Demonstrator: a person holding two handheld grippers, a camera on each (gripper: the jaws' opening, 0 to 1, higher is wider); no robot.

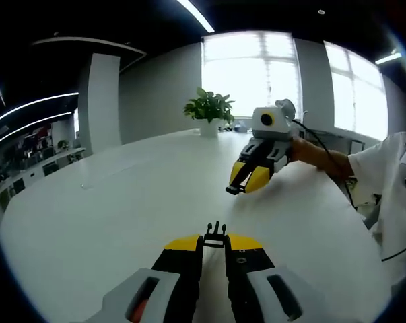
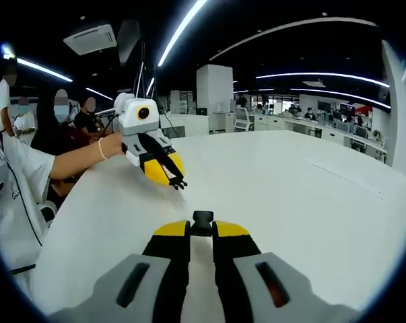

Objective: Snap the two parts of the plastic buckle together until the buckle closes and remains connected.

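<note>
In the left gripper view, the left gripper [image 1: 215, 241] has its jaws drawn together on the pronged half [image 1: 215, 235] of the buckle, which sticks out just past the jaw tips with its prongs pointing forward. Ahead of those tips and off to the right, the right gripper [image 1: 238, 186] hangs over the white table [image 1: 108, 202], well apart from the pronged half, with a dark piece at its tips too small to make out here. Far beyond the jaws a potted plant [image 1: 209, 111] stands at the table's far edge.

In the right gripper view, the left gripper shows ahead and to the left of the jaws, held by a person's hand [image 2: 112, 145], the pronged half at its tips aimed roughly toward the camera. Between the right gripper's own jaw tips sits the socket half [image 2: 203, 222], clamped there with its dark end poking out forward. The table lies bare beyond it.

So both halves appear to be picked up and gripped, one per gripper, and they face each other. What seems left is the main part: bringing the two together, lining prongs up with the socket, and pushing until they click. The halves are well apart now, so nothing is joined yet.
</note>
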